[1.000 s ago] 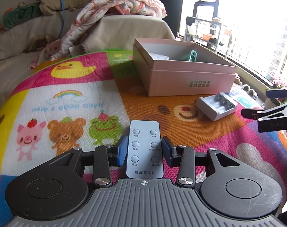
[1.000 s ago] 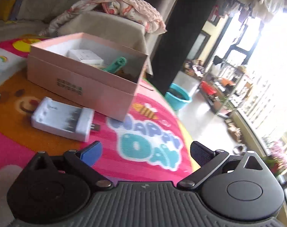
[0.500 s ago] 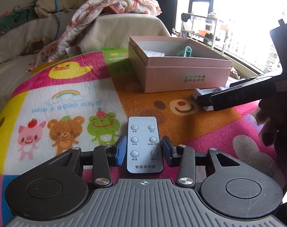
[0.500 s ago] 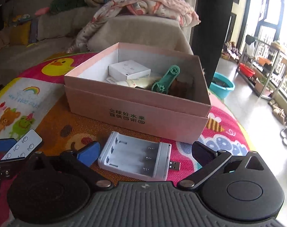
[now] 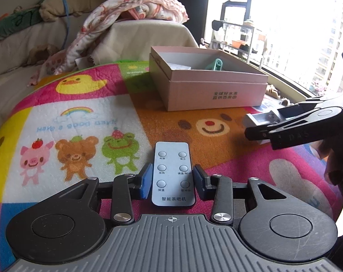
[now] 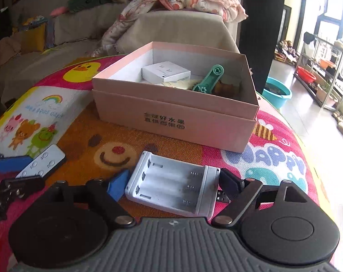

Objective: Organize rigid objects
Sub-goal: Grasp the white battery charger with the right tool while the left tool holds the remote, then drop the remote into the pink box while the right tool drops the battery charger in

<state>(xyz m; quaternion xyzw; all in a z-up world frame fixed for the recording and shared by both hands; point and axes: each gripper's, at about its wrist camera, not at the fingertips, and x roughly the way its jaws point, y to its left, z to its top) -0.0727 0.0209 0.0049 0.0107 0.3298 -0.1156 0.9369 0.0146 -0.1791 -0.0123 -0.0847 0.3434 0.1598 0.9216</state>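
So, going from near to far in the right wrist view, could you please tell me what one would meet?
right gripper → battery charger between its open fingers → pink box → white box inside it → blanket-draped sofa

One open pink cardboard box (image 6: pixel 176 115) sits on one colourful cartoon-print play mat (image 5: pixel 85 122). Outside the box lie two loose things: one flat white six-button remote control (image 5: pixel 173 173) and one white plastic battery charger (image 6: pixel 173 188) with three empty slots. Inside the box at least three things show: one small white square box (image 6: pixel 165 74), one teal plastic wrench-shaped tool (image 6: pixel 208 79), and one brown item (image 6: pixel 226 88) too dim to identify.
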